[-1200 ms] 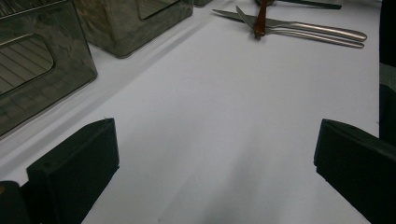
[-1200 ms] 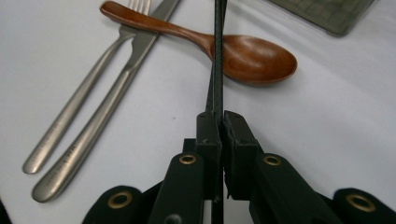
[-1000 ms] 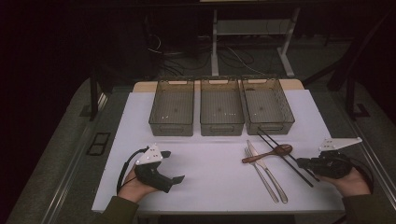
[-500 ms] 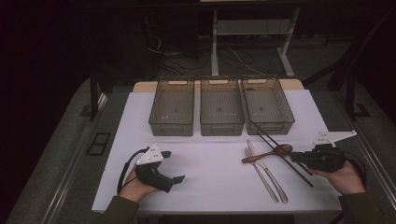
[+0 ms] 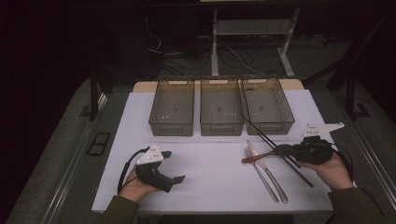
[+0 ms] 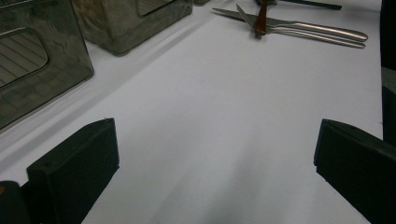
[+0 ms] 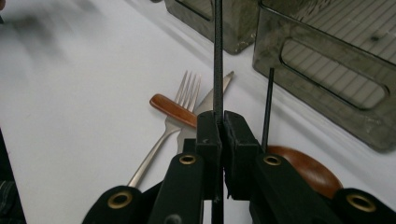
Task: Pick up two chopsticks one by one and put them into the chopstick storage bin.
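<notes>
The left gripper (image 5: 173, 178) rested low over the white table surface (image 5: 210, 158) with its jaws spread wide and nothing between them. Ahead of those jaws, to their left, stood the smoky translucent plastic bins (image 6: 126, 21); farther ahead and to their right lay a silver metal fork (image 6: 327, 39) and a silver metal table knife (image 6: 299, 25), crossed by the handle of a brown wooden spoon (image 6: 260, 21).

The right gripper (image 5: 285, 150) had its jaws pressed nearly together on one thin black chopstick (image 7: 218, 56), which ran straight out between the pads and on past their tips toward the bins. A second black chopstick (image 7: 267, 107) lay just to the right of the closed jaws, apart from them, over the bowl of the spoon, which sat just beneath the jaws' right side. The fork's tines and the knife's tip showed beyond the jaws to their left.
</notes>
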A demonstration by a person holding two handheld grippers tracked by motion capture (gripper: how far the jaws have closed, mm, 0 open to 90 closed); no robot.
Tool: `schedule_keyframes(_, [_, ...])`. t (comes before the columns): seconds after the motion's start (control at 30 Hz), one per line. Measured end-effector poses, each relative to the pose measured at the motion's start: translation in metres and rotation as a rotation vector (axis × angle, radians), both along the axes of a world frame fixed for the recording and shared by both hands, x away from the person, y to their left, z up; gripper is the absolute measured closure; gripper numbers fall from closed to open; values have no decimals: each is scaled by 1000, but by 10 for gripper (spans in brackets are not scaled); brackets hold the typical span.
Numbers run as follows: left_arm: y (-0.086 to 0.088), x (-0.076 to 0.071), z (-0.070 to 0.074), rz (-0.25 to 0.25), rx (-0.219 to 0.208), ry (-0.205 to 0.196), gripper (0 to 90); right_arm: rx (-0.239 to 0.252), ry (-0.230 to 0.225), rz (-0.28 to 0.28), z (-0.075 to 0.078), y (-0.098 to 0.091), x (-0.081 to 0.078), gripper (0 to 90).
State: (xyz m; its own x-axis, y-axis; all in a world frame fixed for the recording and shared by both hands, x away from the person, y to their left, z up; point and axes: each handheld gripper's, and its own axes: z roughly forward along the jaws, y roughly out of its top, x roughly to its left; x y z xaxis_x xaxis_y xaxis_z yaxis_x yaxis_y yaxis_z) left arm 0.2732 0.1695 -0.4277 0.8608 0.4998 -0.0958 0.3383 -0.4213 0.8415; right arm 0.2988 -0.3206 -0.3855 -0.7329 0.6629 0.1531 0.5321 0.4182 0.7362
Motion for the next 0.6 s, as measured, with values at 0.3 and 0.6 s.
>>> schedule_keyframes(0.3, [-1,0,0,-1,2,0,0,1,6,7,5,17,12,845])
schedule_keyframes(0.6, [-5,0,0,-8,-2,-3,0,-8,-1,31,8,37,23,844])
